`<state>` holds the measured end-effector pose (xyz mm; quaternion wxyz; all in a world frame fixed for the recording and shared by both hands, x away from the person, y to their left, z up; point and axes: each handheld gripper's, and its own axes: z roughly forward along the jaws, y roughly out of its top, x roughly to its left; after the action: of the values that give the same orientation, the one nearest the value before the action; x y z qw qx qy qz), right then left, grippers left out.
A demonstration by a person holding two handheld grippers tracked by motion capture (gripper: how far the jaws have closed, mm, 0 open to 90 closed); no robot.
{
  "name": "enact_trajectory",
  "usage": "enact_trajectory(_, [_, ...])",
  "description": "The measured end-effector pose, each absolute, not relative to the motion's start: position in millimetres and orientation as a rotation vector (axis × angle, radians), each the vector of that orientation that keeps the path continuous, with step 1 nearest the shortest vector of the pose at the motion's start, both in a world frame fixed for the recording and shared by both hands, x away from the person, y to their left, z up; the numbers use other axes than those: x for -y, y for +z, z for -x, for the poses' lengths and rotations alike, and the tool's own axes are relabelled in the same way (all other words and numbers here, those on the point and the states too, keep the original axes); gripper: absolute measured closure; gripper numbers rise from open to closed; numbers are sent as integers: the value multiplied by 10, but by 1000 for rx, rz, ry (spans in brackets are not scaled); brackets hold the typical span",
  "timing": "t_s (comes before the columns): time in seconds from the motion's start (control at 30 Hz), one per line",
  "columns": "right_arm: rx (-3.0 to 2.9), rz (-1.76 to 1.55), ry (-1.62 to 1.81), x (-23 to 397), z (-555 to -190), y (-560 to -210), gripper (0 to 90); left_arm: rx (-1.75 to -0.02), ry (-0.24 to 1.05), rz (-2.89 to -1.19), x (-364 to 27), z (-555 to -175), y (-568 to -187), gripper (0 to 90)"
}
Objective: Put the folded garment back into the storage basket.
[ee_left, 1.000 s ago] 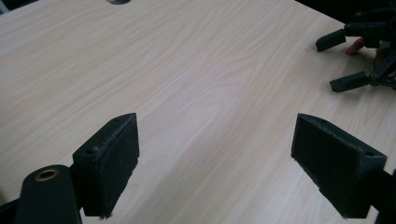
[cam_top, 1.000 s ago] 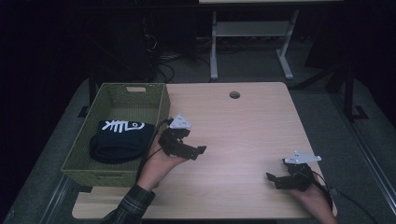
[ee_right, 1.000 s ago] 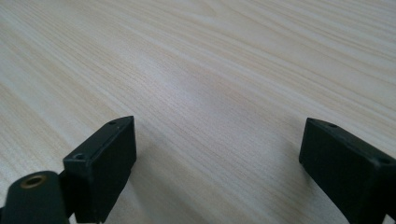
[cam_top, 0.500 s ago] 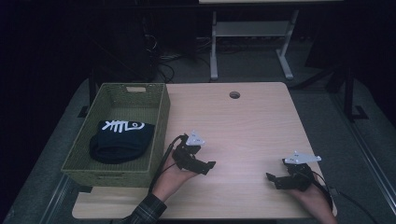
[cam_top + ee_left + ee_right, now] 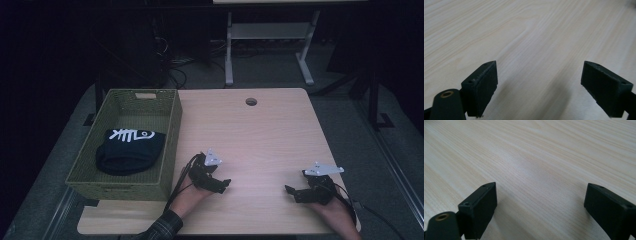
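Note:
A folded black garment with a white fish-bone print (image 5: 130,149) lies inside a green woven basket (image 5: 170,131) at the table's left. My left gripper (image 5: 223,184) rests low over the bare tabletop just right of the basket's near corner, open, with nothing between its jaws; in the left gripper view (image 5: 539,87) the jaws stand wide apart over bare wood. My right gripper (image 5: 292,192) sits near the front right of the table, open and empty too, and the right gripper view (image 5: 541,210) shows wood grain between its jaws.
The light wooden table (image 5: 260,135) has a round cable hole (image 5: 251,101) near its far edge. Behind it stand a white metal frame (image 5: 270,35) and loose cables on a dark floor. The basket's wall rises close to my left hand.
My left gripper has drawn back from beside the basket toward the table's front and settled lower over the wood. My right gripper has stayed where it was.

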<state>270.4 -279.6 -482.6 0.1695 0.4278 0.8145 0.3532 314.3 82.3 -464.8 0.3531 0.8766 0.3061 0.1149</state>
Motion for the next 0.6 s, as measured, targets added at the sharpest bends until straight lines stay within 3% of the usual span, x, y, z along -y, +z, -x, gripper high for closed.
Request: enact_trajectory(0.6, [-2317,-1213,1006,2795,-2704,-4826,109,-735,316,-2247,-874,-3121,-4783,130])
